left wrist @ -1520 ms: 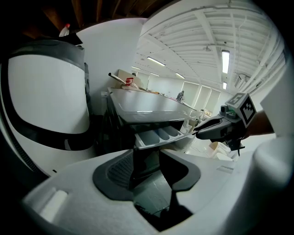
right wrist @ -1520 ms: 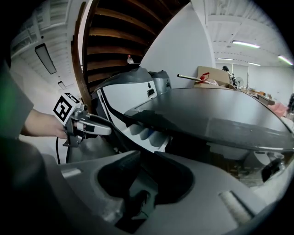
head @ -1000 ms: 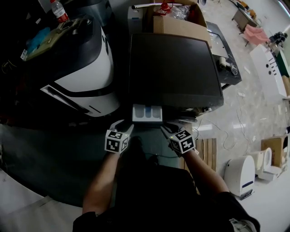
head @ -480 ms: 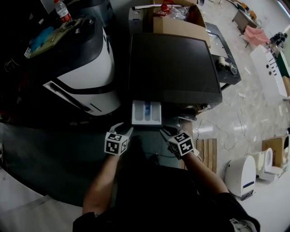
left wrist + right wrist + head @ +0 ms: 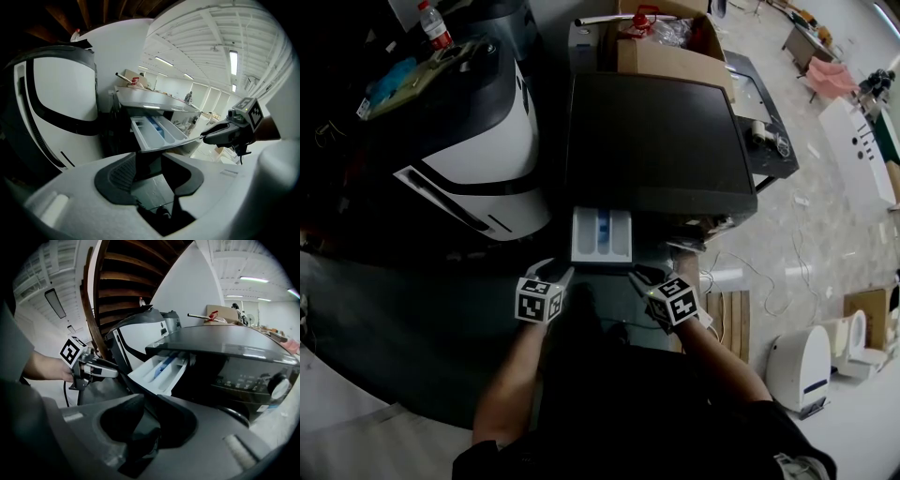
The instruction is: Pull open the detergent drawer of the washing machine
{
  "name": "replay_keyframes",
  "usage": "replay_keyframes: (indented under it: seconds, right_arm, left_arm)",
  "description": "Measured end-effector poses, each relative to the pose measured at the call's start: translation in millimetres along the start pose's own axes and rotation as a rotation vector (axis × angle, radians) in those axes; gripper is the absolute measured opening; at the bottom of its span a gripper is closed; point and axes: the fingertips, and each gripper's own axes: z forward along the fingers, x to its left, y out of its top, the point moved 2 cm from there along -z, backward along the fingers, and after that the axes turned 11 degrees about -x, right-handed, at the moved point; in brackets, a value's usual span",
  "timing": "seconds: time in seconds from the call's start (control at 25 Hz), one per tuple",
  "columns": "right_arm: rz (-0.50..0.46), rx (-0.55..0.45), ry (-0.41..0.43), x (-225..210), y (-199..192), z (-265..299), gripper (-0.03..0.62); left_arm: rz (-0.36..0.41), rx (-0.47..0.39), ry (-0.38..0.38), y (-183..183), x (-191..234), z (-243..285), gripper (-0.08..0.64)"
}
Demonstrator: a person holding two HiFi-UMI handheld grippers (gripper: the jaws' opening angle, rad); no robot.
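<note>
The dark-topped washing machine (image 5: 656, 141) stands in front of me in the head view. Its white detergent drawer (image 5: 601, 234), with a blue insert, sticks out of the front at the left. My left gripper (image 5: 560, 271) is at the drawer front's left corner and my right gripper (image 5: 639, 273) at its right corner. In the left gripper view the dark drawer front sits between the jaws of the left gripper (image 5: 152, 168), which are closing on it. In the right gripper view the right gripper (image 5: 147, 411) pinches the dark front edge below the drawer (image 5: 161, 371).
A large white and black rounded machine (image 5: 478, 141) stands close on the left. A cardboard box (image 5: 666, 42) sits behind the washer and a low dark table (image 5: 764, 122) beside it. Cables, a wooden pallet (image 5: 727, 314) and a small white appliance (image 5: 795, 361) lie on the floor at right.
The drawer has slid further out of the washer toward me. Both grippers have drawn back with it, keeping their places at its two front corners.
</note>
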Motion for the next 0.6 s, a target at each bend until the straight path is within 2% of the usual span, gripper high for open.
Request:
replay_keyframes:
  seconds: [0.28,0.6]
  right_arm:
    - [0.04,-0.011,0.007,-2.6,3.5,-5.4,0.087]
    - [0.069,-0.096,-0.022,-18.6,17.8,-42.4,0.086]
  left_arm:
    - [0.051,0.061,-0.002,4.2,-0.6,-0.7,0.167]
    - [0.041,0.031,0.021,22.9,-9.0,-18.4,0.146]
